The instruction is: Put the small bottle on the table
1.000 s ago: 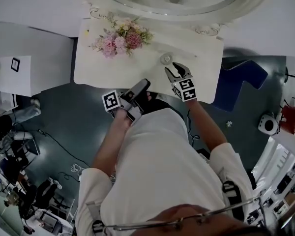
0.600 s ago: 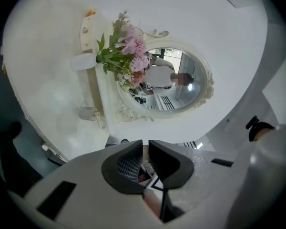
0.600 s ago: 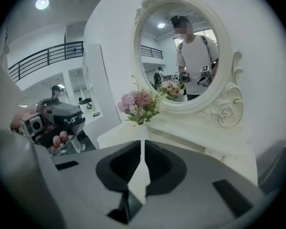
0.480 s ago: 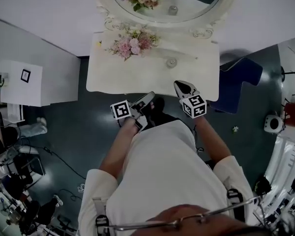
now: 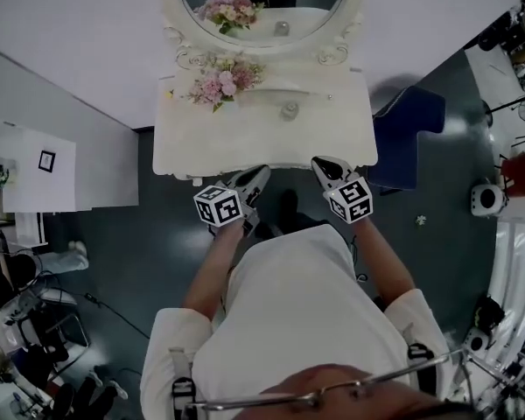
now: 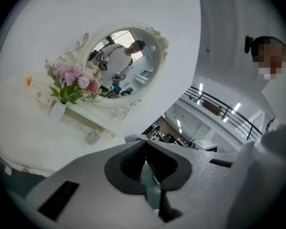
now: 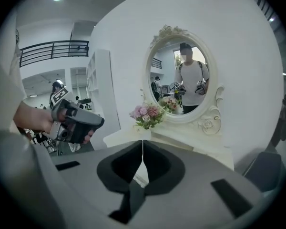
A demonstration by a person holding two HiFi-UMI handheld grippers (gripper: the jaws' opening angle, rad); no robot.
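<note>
The small pale bottle (image 5: 289, 110) stands upright on the white dressing table (image 5: 245, 143), right of the flowers; the left gripper view shows the bottle (image 6: 92, 136) too. My left gripper (image 5: 257, 175) hovers at the table's front edge, well short of the bottle. The left gripper (image 6: 146, 143) is shut and empty, its jaws having just closed. Level with it and further right, my right gripper (image 5: 320, 164) is also at the front edge. The right gripper (image 7: 142, 142) has just closed on nothing as well, and its jaws hide the bottle in its own view.
A vase of pink flowers (image 5: 220, 81) stands at the table's back left, below an oval mirror (image 5: 262, 7) on the wall. A dark blue seat (image 5: 411, 134) is right of the table. A white cabinet (image 5: 44, 164) is at the left.
Both grippers have drawn back from the tabletop to its front edge. The right jaws, open beside the bottle a second ago, are now closed. The bottle stays on the table.
</note>
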